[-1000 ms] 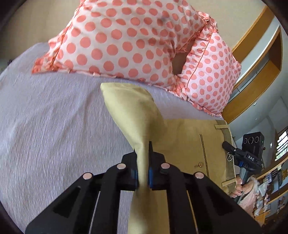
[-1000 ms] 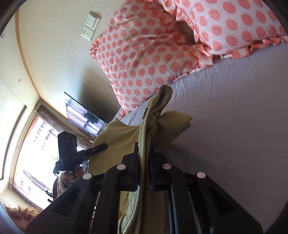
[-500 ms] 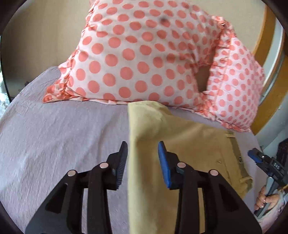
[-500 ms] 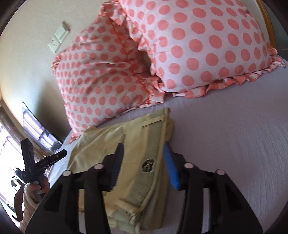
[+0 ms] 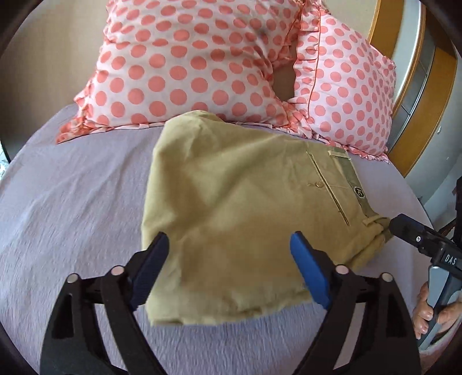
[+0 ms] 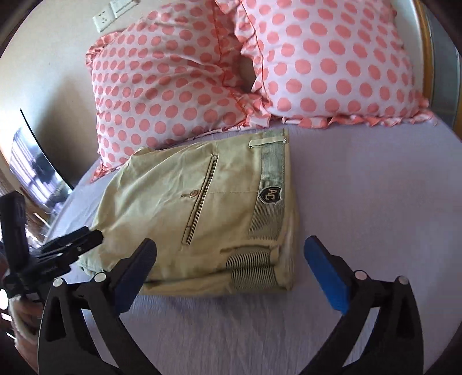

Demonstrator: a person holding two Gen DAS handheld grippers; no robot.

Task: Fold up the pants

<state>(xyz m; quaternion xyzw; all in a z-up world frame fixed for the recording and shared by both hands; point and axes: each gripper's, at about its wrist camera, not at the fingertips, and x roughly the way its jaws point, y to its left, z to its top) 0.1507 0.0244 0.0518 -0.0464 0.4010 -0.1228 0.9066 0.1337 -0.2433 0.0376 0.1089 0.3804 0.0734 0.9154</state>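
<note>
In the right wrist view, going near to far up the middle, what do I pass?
Right tongs, open → bare bedsheet → folded pants → polka-dot pillows → wall socket.

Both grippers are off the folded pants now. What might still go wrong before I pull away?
1. The open left hand-held gripper hangs low over the pants, its fingers astride the near hem; pulling back could snag it.
2. The open right hand-held gripper sits by the stacked waistband; a nudge could shift the layers.
3. The far edge touches the pillows.
</note>
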